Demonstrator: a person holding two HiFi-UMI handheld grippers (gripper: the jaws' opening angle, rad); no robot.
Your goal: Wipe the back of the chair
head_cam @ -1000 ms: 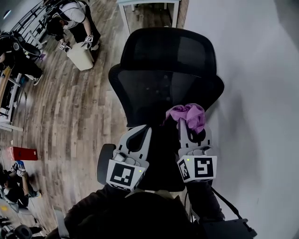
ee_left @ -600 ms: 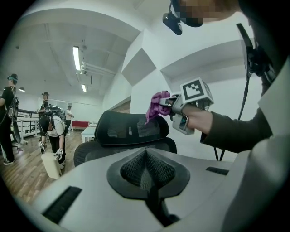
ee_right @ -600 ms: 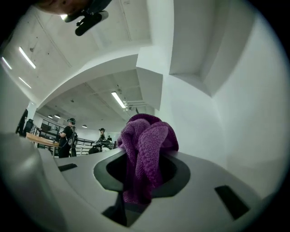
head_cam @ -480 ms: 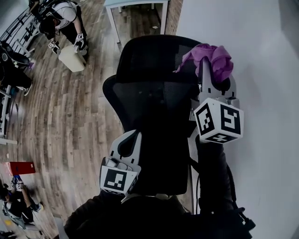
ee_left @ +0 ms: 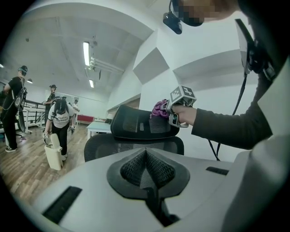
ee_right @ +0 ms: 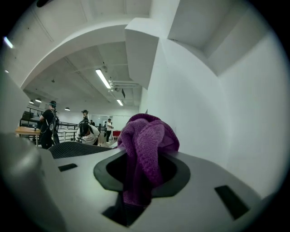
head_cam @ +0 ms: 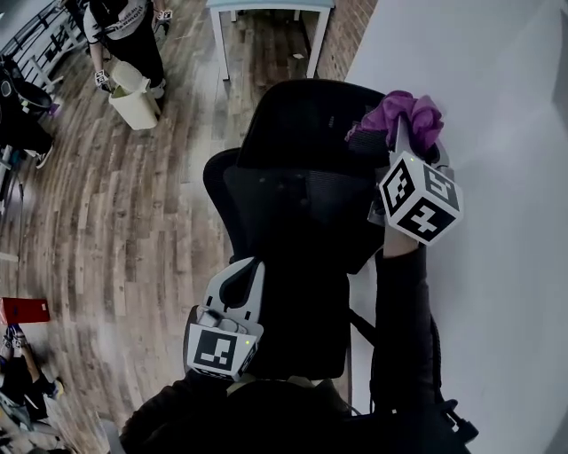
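A black mesh office chair [head_cam: 302, 204] stands against the white wall, its back towards me. Its headrest [head_cam: 306, 120] is at the top; in the left gripper view the headrest [ee_left: 140, 124] sits above the backrest [ee_left: 131, 146]. My right gripper [head_cam: 404, 133] is shut on a purple cloth [head_cam: 399, 111], held at the headrest's upper right corner. The cloth [ee_right: 145, 145] hangs bunched between its jaws. My left gripper [head_cam: 241, 277] is shut and holds nothing, low at the chair's left side, apart from the mesh.
A white wall [head_cam: 479, 222] runs close along the right. A table [head_cam: 266, 9] stands beyond the chair. A person with a cream bin [head_cam: 133, 102] is at upper left on the wood floor [head_cam: 133, 239]. A red box [head_cam: 22, 310] lies left.
My right gripper has lifted the purple cloth from mid-backrest up to the headrest's upper right corner. The left gripper has stayed low at the chair's left side.
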